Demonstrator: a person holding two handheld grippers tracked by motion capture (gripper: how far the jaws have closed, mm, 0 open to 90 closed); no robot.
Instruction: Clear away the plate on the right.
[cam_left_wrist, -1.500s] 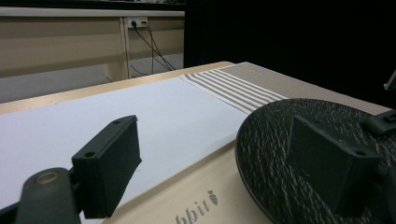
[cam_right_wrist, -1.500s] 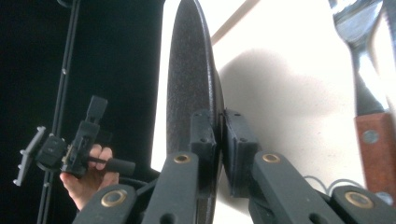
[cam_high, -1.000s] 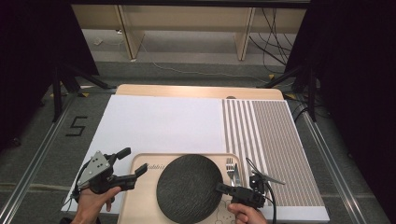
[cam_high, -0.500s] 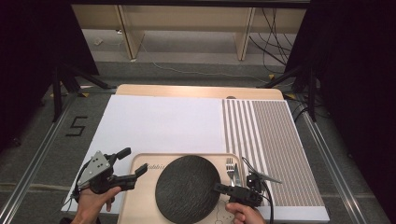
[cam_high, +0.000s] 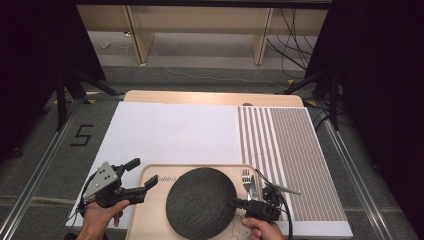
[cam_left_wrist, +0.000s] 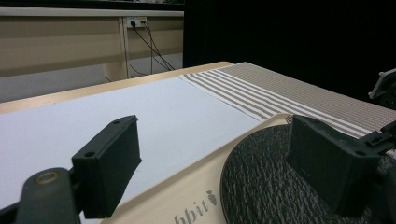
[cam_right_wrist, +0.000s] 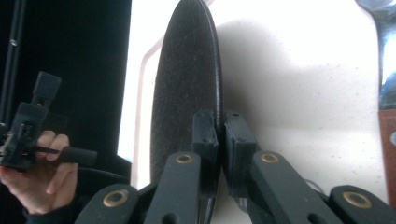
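On the tray (cam_high: 150, 215), round dark plate (cam_high: 201, 202) lying flat, right tool (cam_high: 235, 202) pinching its rim, left tool (cam_high: 145, 175) spread

One plate (cam_high: 201, 202), one tray (cam_high: 150, 215), one fork (cam_high: 246, 177).

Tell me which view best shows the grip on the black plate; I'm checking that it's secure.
The right gripper view: the right claw pinches the black plate by its rim, jaws shut on either side. The high view shows the whole plate on the tray, the grip small. The left gripper view shows only part of the plate.
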